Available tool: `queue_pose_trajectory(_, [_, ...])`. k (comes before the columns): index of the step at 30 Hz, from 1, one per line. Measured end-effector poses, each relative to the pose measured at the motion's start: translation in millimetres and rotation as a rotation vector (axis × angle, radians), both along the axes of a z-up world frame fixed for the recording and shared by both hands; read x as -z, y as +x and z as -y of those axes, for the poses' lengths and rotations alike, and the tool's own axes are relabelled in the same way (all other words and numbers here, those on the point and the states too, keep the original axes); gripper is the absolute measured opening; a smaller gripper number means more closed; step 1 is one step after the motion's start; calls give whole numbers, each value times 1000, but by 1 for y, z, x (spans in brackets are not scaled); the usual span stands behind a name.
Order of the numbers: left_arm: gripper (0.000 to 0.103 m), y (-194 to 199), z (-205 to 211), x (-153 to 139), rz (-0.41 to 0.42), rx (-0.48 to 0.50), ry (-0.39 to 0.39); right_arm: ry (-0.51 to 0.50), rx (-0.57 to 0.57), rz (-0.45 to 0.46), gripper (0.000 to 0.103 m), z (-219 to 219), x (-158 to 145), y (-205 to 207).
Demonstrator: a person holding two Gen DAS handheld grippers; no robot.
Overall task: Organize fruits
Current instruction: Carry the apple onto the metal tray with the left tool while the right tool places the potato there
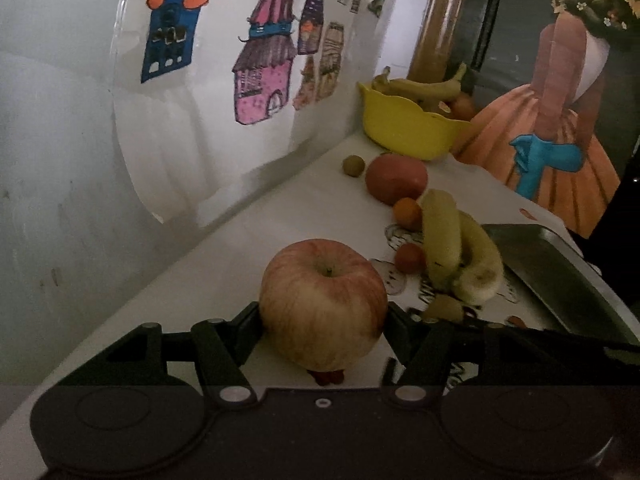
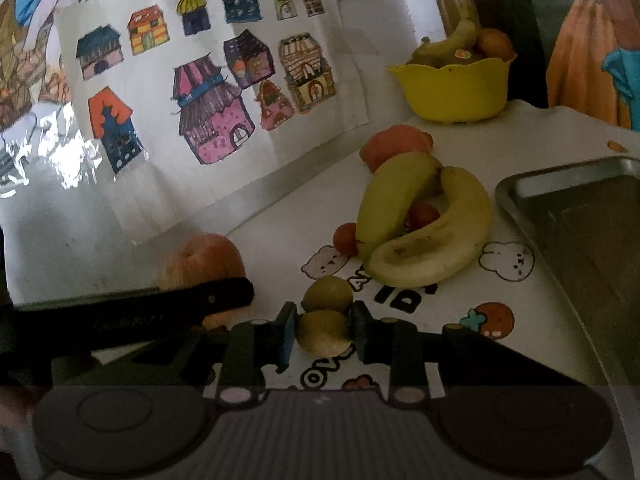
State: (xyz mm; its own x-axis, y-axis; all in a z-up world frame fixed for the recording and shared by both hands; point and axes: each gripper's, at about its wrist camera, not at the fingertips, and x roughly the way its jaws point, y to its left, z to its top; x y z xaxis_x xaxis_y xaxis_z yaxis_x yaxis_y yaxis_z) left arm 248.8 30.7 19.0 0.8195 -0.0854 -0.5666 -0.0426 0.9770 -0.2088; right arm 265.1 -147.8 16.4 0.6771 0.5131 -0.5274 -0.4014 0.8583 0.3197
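Left gripper (image 1: 323,320) was clamped on the apple (image 1: 322,300) at bench (image 1: 224,236) level, right gripper (image 2: 323,334) on a small green fruit (image 2: 323,333); apple could be rolled out, being round and gripped low.

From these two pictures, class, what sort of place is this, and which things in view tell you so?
Probably a home, perhaps a child's corner: hand-coloured house drawings taped to the wall, a cartoon-printed table cover, and a yellow fruit bowl beside loose bananas.
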Motion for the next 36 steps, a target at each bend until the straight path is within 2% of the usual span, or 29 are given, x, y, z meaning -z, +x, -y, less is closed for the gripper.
queue_pose_trajectory(10, [66,-17,8,-9,21,4,-4,59,28,32,32,16,-7,-10])
queue_pose_trajectory(21, [66,-17,29,-22,51,24,-9,218,98,85,32,56,-28,-20])
queue_pose_trajectory(25, [66,-7,47,-29,75,61,-31,276,187,126,33,82,-37,-19])
queue_pose_trajectory(28, [66,7,66,-33,91,103,-53,328,294,140,33,111,-40,-13])
queue_pose_trajectory(36, [66,68,132,-35,119,249,-96,386,551,137,33,175,-30,1])
